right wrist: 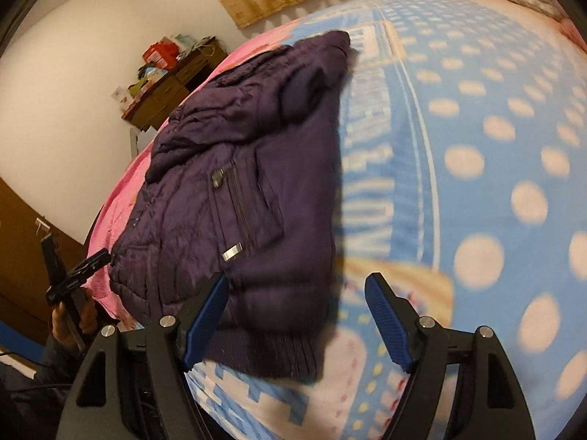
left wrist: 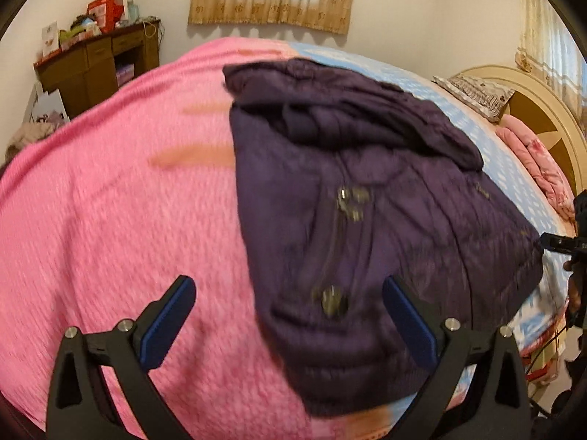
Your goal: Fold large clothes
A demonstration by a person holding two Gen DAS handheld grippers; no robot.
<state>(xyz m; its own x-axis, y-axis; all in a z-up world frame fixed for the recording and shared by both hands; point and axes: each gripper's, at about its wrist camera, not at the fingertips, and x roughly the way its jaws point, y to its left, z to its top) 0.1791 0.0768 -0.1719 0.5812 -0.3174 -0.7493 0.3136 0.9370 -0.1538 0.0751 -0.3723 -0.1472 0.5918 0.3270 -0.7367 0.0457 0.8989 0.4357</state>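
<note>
A dark purple padded jacket lies folded on the bed, zip and snaps facing up, hood bunched at its far end. My left gripper is open and empty, hovering over the jacket's near left edge. In the right wrist view the jacket shows its pocket zip and ribbed hem. My right gripper is open and empty above the hem's right corner. The right gripper also shows at the far right of the left wrist view, and the left gripper at the left of the right wrist view.
A pink knit blanket covers the bed's left half. A blue dotted blanket covers the right. A pillow and pink quilt lie by the headboard. A cluttered wooden desk stands by the wall.
</note>
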